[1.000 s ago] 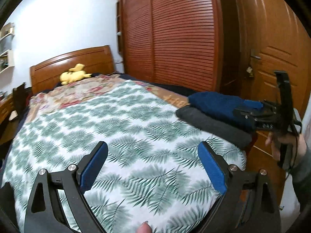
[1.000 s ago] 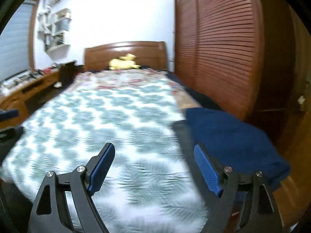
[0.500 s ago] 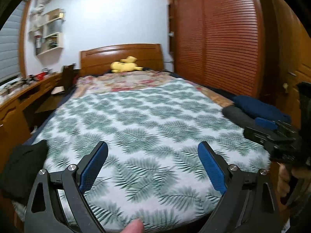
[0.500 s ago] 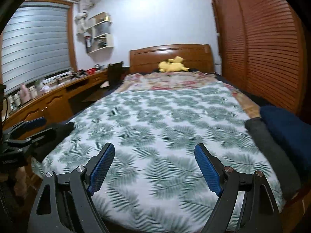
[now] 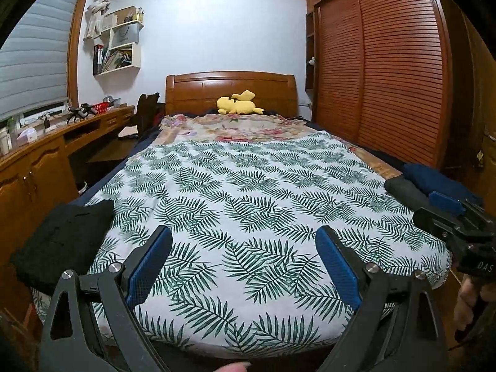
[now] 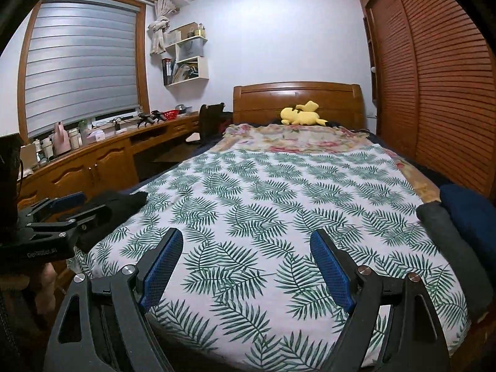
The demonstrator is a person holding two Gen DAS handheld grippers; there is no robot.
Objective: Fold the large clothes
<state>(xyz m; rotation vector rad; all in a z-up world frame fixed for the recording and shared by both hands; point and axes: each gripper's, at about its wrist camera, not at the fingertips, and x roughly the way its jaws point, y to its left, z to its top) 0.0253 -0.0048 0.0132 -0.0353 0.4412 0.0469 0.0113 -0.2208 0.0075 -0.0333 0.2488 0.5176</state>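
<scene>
Both grippers, left (image 5: 243, 266) and right (image 6: 246, 268), have fingers released, empty. A black garment (image 5: 62, 241), probably unfolded, lies left of the fingers on the bed (image 5: 248, 186); a careless grab could drag it off.

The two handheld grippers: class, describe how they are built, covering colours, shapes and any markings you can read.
Both the left gripper and the right gripper have matte black frames with triangular cut-outs and silver screw heads. Each carries two long fingers faced with blue textured pads. White lettering marks the black bodies seen from the opposite camera; on the right one only "DAS" is readable. A dark sleeve edge shows beside the right gripper's handle.
</scene>
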